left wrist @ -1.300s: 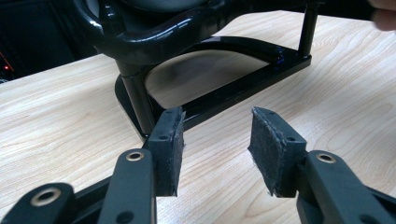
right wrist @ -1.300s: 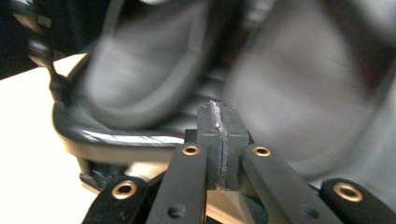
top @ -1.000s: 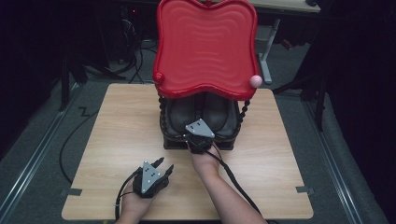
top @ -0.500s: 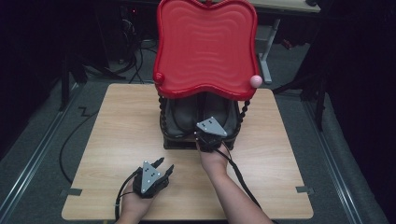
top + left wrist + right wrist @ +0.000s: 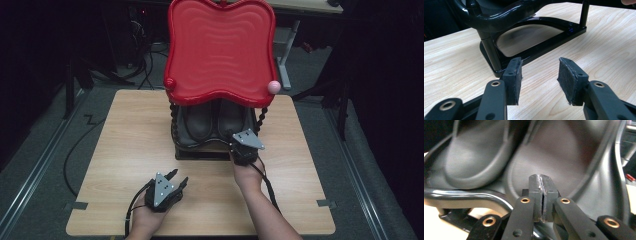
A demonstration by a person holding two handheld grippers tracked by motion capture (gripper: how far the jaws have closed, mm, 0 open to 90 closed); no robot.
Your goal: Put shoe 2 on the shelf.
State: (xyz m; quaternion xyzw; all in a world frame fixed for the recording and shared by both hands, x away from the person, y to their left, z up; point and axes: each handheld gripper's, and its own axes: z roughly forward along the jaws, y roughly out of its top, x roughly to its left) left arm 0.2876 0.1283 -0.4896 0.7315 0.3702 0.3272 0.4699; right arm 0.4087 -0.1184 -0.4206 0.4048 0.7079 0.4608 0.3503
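A black two-tier rack stands at the far middle of the wooden tabletop, with a red wavy tray as its top level. On the lower shelf, under the tray, sit two dark shoes side by side, toes toward the person: the left shoe and the right shoe.

The right hand-held gripper has its jaws pressed together with nothing between them, and its tip is right at the front of the right shoe; whether it touches the leather I cannot tell. In the high view this hand-held gripper is at the rack's front right corner.

The left hand-held gripper rests low over the near part of the tabletop, well apart from the rack, its jaws apart and empty. Its own view looks past the pads to the rack's black base.
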